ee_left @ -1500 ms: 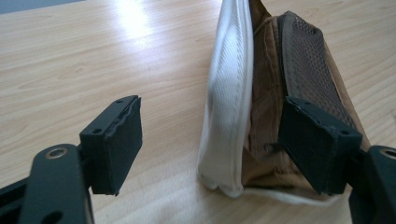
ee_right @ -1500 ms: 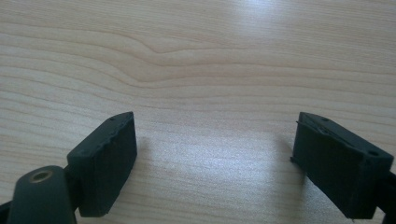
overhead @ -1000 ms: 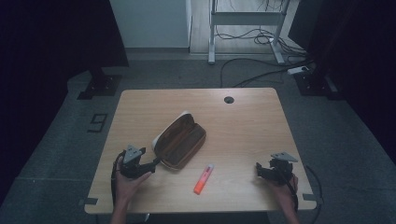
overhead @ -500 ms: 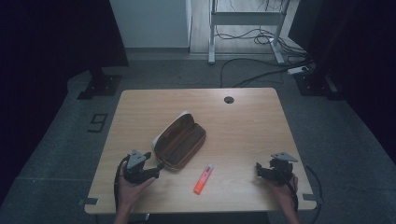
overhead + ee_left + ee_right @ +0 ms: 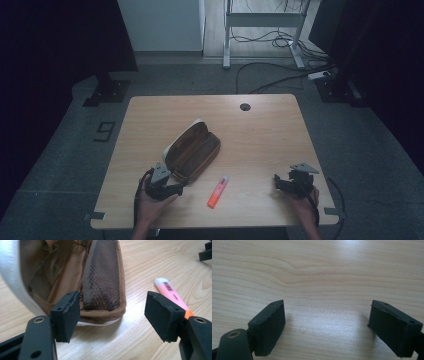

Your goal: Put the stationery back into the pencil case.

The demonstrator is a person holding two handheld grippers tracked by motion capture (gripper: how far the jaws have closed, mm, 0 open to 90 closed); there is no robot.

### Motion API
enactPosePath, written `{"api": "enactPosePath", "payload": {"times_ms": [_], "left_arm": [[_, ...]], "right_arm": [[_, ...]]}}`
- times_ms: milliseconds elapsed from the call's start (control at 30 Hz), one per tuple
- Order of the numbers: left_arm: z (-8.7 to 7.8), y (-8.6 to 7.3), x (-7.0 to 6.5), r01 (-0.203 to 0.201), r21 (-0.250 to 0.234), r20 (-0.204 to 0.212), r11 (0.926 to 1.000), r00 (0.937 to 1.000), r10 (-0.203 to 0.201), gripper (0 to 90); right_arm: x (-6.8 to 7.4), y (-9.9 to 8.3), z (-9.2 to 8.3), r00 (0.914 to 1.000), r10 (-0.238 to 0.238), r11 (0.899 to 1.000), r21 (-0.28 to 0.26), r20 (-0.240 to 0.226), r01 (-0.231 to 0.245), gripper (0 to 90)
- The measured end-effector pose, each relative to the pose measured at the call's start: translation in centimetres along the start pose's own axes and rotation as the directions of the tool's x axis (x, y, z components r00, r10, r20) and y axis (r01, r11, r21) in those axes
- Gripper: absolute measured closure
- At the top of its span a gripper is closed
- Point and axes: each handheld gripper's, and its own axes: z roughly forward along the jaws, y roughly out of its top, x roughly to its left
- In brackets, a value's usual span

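Brown fabric pencil case (image 5: 75, 277), open at twelve o'clock of the left gripper (image 5: 112, 315): with its spread jaws just narrowing and empty, pinch the near rim squarely; right gripper (image 5: 327, 322) waits, jaws spread.

The left gripper (image 5: 176, 189) has slid right along the table's near side, from just left of the pouch (image 5: 194, 150) to its near end. Its jaws have just been closing a little, still wide, with the pouch's near end ahead of the gap.
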Motion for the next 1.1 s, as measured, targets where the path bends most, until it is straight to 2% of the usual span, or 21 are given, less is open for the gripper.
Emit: {"api": "enactPosePath", "payload": {"times_ms": [500, 800, 933, 1100], "left_arm": [[2.2, 0.2, -2.9, -0.02, 0.047, 0.039, 0.9987, 0.9991, 0.018, 30.0], [2.8, 0.4, -4.3, -0.015, 0.046, 0.053, 0.9989, 0.9985, 0.012, 30.2], [2.8, 0.4, -4.6, -0.017, 0.044, 0.043, 0.9989, 0.999, 0.015, 30.3], [2.5, 0.4, -4.1, 0.003, 0.032, 0.029, 0.9995, 0.9996, -0.004, 30.6]], "right_arm": [[0.0, 0.0, 0.0, 1.0, 0.002, 1.0, 0.001, 0.0, -0.002, 13.3], [0.0, 0.0, 0.0, 1.0, 0.002, 1.0, 0.001, -0.001, -0.002, 13.3], [0.0, 0.0, 0.0, 1.0, 0.0, 1.0, 0.0, 0.0, 0.0, 13.3], [0.0, 0.0, 0.0, 1.0, 0.0, 1.0, 0.0, -0.001, 0.0, 13.3]]}}
